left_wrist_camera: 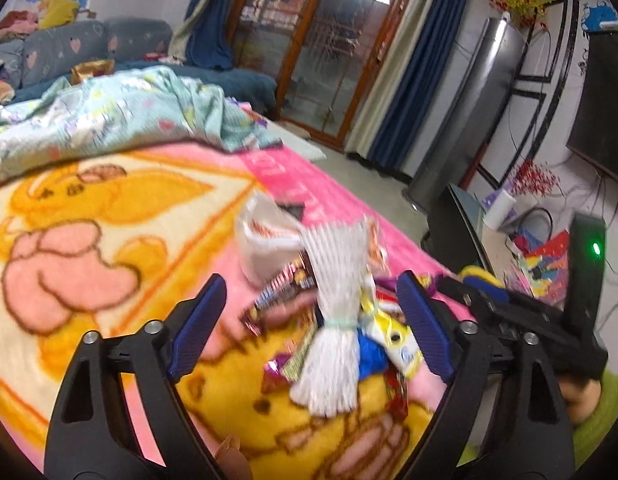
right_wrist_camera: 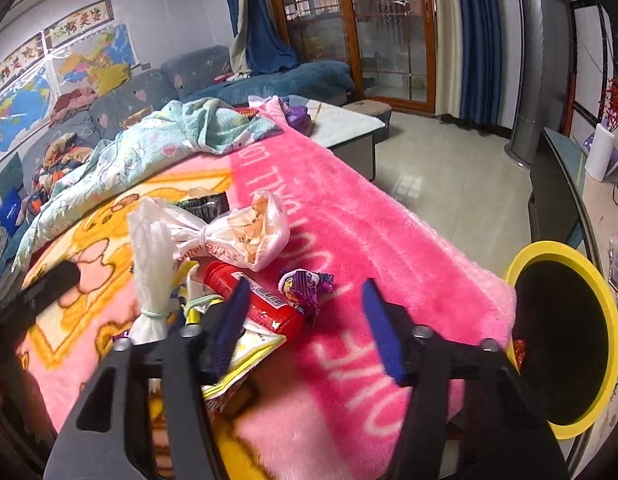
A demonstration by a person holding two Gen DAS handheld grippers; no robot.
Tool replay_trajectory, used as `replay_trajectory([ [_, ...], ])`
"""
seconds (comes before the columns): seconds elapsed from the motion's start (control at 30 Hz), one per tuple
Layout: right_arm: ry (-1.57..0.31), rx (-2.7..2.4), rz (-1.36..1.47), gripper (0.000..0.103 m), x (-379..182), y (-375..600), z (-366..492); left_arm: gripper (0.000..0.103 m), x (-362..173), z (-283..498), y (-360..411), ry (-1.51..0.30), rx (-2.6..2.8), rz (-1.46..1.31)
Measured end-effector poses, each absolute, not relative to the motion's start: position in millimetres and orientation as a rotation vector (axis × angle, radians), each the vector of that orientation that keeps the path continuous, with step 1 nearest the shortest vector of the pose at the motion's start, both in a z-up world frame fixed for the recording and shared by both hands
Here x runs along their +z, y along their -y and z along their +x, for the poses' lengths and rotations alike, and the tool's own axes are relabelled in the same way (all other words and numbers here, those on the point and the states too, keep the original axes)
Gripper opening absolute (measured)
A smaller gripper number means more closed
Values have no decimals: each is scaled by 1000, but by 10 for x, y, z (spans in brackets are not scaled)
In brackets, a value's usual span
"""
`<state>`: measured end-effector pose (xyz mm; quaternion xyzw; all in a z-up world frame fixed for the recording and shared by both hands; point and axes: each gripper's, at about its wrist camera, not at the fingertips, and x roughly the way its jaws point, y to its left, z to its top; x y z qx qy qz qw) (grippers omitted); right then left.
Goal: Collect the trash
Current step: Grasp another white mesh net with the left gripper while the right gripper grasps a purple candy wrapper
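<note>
Your left claw [left_wrist_camera: 309,320] stands wide over the trash pile [left_wrist_camera: 329,320] on the pink blanket [left_wrist_camera: 69,240]. A white net bundle [left_wrist_camera: 335,320], tied with a pale band, lies between its blue pads [left_wrist_camera: 197,328], touching neither; nothing is gripped. Bright wrappers [left_wrist_camera: 393,340] lie around the bundle, blurred.

Your right claw [right_wrist_camera: 305,320] is partly open and holds nothing. Its left pad [right_wrist_camera: 233,320] sits over a red tube [right_wrist_camera: 265,308]; whether it touches the tube you cannot tell. A purple wrapper [right_wrist_camera: 305,288] lies between the pads, apart from both. Beyond it is a knotted plastic bag [right_wrist_camera: 237,232], and to the left the white bundle stands tilted. A yellow-edged packet [right_wrist_camera: 249,356] lies under the left finger.

The yellow-rimmed bin [right_wrist_camera: 565,336] is just beside the blanket's right edge, black inside, with a red scrap at its rim. A pale green quilt [right_wrist_camera: 149,152] is heaped at the blanket's far end.
</note>
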<state>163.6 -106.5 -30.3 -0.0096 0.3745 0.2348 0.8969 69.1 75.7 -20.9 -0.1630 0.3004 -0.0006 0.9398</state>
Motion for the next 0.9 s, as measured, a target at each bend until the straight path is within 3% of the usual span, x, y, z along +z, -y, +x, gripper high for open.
replay_trajectory([
  [0.17, -815, 494, -2, 41, -416, 1032, 1743, 66, -438, 705, -562, -702, -55, -305],
  [0.4, -846, 536, 24, 19, -546, 1018, 1811, 58, -603, 724, -361, -759, -64, -246],
  [0.8, -828, 541, 24, 18, -557, 1027, 1779, 22, -716, 790, -371, -816, -47, -246],
  [0.9, -825, 540, 28, 18, -552, 1042, 1786, 17, -716, 792, -403, -817, -58, -260],
])
